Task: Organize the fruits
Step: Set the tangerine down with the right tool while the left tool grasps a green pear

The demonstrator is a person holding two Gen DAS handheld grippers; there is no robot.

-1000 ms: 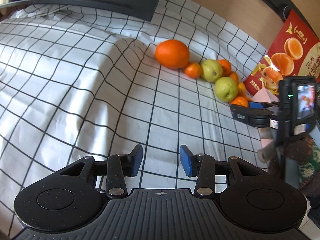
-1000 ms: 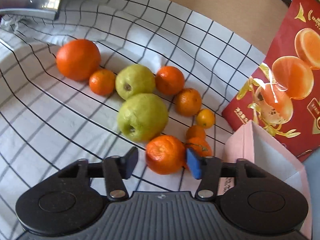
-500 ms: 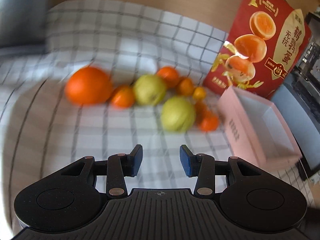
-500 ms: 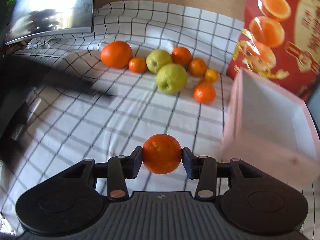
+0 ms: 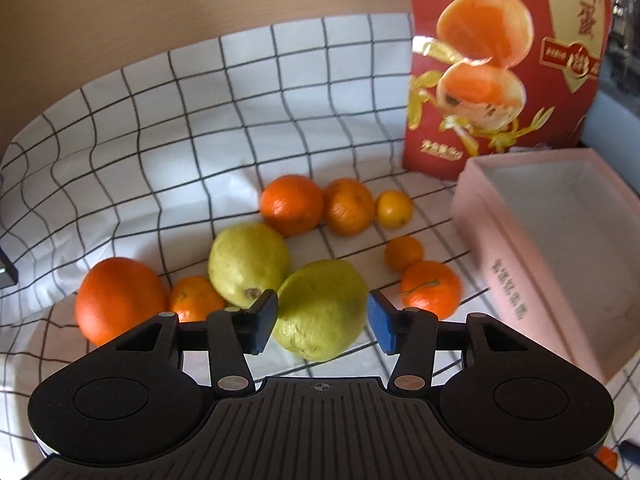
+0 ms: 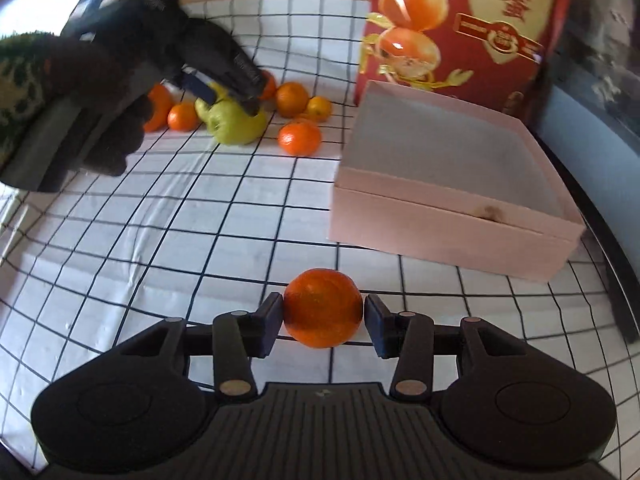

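Bench covered by a white cloth (image 6: 168,240) with a black grid; broad bare stretch of cloth in the foreground of the right wrist view, between the fruit pile at the back and the right hand-held gripper (image 6: 323,314). Pink box (image 6: 452,216) stands on the cloth to the right, open top, inside white and bare apart from a small brown mark near the front wall. Behind it, upright, a red carton (image 6: 472,28) printed with orange halves. Wooden wall closes the far edge.

Right hand-held gripper: a small orange (image 6: 323,307) sits between its pads, left pad touching, right pad just at the skin; jaws have just eased slightly apart. The orange is round, glossy, deep orange, no clear long axis; it is in front of the box's near wall, well apart from the pile.

Left hand-held gripper (image 5: 322,320): jaws have just been widening and stand wide either side of the nearer green pear (image 5: 322,308), pads not pressing on it. Pear is yellow-green, dull-skinned, its long axis running up-left to down-right in the left wrist view. Second pear (image 5: 248,264) touches it behind, stem-end dimple facing the camera. Large orange (image 5: 120,304) at far left; several smaller oranges lie behind and right, near the box.
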